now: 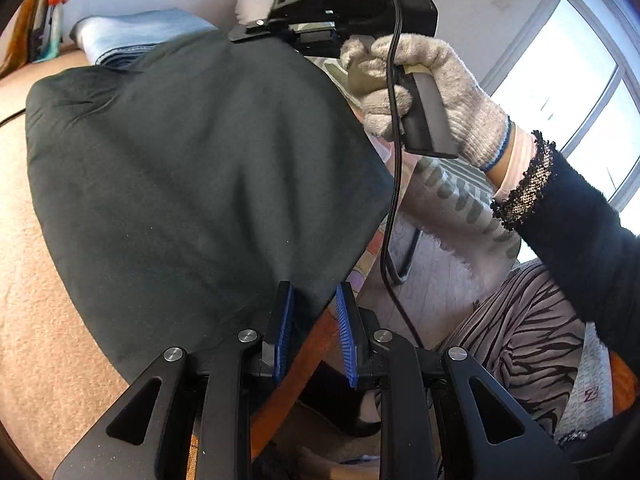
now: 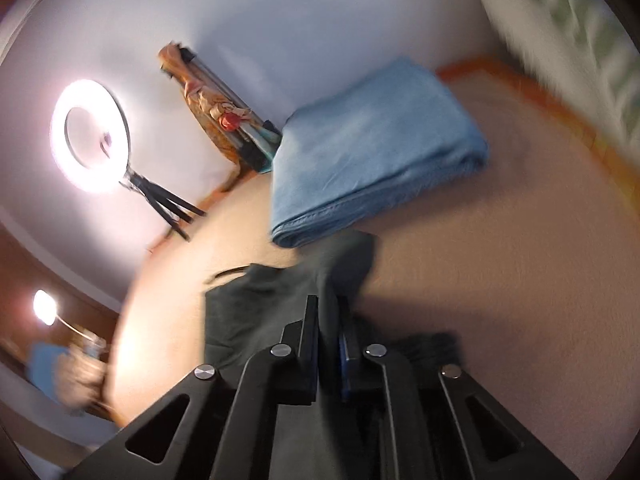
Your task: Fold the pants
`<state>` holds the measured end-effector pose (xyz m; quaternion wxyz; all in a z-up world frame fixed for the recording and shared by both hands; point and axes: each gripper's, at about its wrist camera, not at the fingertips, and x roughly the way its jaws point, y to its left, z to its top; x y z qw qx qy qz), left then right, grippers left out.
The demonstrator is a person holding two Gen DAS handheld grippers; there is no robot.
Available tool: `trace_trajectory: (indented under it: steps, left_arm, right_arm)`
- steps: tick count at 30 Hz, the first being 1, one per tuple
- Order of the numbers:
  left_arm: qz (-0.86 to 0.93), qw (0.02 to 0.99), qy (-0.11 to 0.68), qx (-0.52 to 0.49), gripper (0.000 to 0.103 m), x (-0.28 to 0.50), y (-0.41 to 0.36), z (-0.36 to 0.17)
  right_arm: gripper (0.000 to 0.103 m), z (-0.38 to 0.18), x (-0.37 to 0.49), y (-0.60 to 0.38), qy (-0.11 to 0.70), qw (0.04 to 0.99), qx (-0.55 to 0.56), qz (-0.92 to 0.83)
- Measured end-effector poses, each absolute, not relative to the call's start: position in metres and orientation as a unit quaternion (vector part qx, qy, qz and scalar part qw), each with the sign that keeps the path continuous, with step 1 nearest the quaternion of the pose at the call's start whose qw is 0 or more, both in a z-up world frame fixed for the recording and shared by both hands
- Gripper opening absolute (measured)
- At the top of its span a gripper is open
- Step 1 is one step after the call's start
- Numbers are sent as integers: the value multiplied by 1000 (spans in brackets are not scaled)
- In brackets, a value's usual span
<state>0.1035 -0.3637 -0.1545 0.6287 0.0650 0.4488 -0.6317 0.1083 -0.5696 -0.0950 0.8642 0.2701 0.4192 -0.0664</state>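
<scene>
Dark green-black pants hang lifted above a tan tabletop. My left gripper has its blue-padded fingers closed on the near edge of the cloth. The right gripper body shows at the top of the left wrist view, held by a gloved hand, at the far edge of the pants. In the blurred right wrist view my right gripper is shut on a fold of the pants.
Folded light-blue jeans lie on the tan table beyond the pants; they also show in the left wrist view. A ring light on a tripod stands at the table's far edge. A window is at right.
</scene>
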Motion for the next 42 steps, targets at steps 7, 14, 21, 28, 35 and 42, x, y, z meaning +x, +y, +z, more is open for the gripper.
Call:
trace_trajectory:
  steps: [7,14,21,28,35,42]
  left_arm:
    - [-636,633,434,77,20,96,-360,-152]
    - [-627,649,427,55,42,106,-337,-132]
    - [-578,702,416,4,64,162,-303,-110]
    - [-518,700,487,-70,64,219,-308,-133]
    - [-486,683,531,-124,64,244,-303,-150]
    - [-472,683,542,-129,64,244,-313,-160]
  right_arm:
    - [6,-113,109,-582,456,840,269,-118]
    - [40,-87,81,-591,424,847,306,-98]
    - [85,-88,57,-599,436,837,322,-76]
    - [89,-111,55,-600,470,818,329,-38]
    - [91,-129,55,-596,485,806,339,-7]
    - [99,-146,54,-597,491,789,369,26]
